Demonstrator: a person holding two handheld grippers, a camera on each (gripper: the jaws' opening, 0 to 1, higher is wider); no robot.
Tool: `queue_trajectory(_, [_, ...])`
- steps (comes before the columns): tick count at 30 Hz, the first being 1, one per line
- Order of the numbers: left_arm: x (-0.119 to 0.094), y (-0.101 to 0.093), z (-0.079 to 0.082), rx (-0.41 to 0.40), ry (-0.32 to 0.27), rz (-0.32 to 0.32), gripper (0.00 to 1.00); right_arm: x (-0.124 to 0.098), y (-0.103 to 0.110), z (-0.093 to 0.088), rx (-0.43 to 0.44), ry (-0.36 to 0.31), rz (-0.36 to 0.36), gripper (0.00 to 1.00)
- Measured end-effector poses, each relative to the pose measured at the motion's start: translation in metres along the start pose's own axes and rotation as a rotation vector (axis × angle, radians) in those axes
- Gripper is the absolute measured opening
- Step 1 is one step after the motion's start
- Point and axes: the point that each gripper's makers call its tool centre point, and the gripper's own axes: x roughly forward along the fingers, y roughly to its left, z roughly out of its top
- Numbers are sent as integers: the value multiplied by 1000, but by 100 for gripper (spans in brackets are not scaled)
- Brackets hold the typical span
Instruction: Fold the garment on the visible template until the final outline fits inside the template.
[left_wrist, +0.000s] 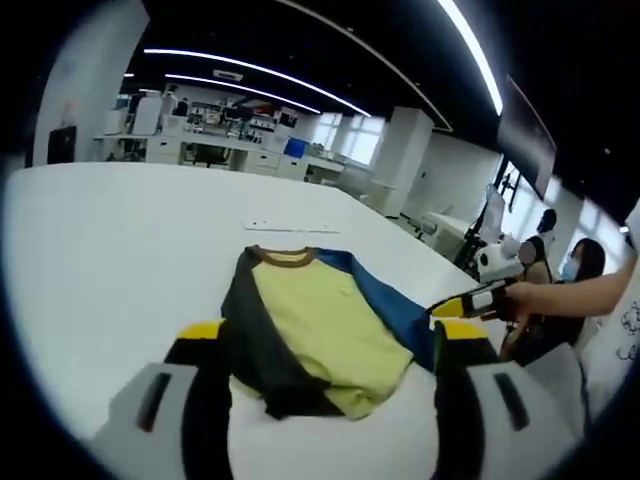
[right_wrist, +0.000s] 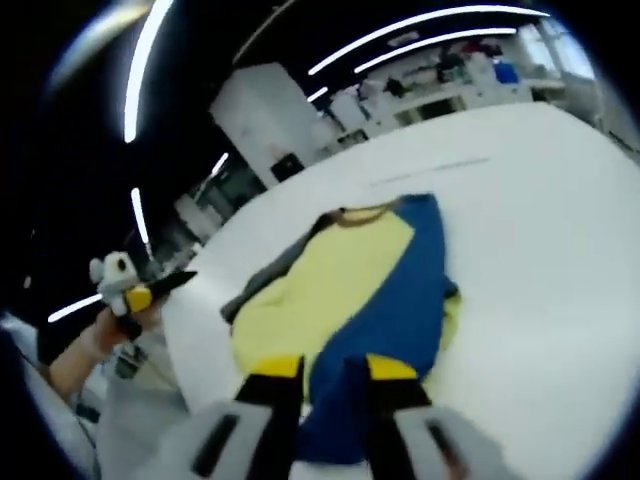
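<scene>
Left gripper view: left tool (left_wrist: 330, 340) at the bottom edge, yellow-tipped black jaws spread wide, nothing between them but the near end of the garment (left_wrist: 325, 325) lying on the white tabletop (left_wrist: 110, 250). Garment partly folded — yellow-green body panel facing up, dark grey sleeve section along the left, blue section along the right, brown collar at the far end. Faint thin marking (left_wrist: 292, 228) on the tabletop just beyond the collar; cannot tell whether it belongs to a template. At the right edge, a hand (left_wrist: 525, 298) holding the other tool, yellow and black, just past the garment's blue side, off the cloth. Seated people and a white machine beyond the tabletop's right edge; lab benches and ceiling light strips far behind. Right gripper view: right tool (right_wrist: 335, 370) low in the middle, jaws set narrow with a slim gap, hovering over the blue edge of the garment (right_wrist: 340, 290), gripping nothing that can be seen. Same garment lying flat, yellow centre, blue to the right, grey to the left — collar pointing away. Left tool (right_wrist: 150, 290) at the left, held in a hand, clear of the tabletop (right_wrist: 540, 230) edge.
</scene>
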Motion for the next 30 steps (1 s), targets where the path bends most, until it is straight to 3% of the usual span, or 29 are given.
queue_trajectory(3, [0, 0, -2, 0, 2, -4, 81, -7, -4, -3, -3, -7, -12, 44])
queue_trajectory(12, [0, 2, -2, -2, 2, -5, 82, -19, -16, -21, -29, 15, -50, 70])
queue_trajectory(17, [-2, 4, -2, -3, -1, -1, 82, -15, -19, -33, -30, 55, -49, 57])
queue_trajectory(21, [-3, 5, -3, -6, -2, 2, 81, -10, -27, -40, 6, 66, -53, 51])
queue_trajectory(30, [-5, 5, -6, -19, -3, 9, 81, -3, -24, -50, 104, 70, -45, 36])
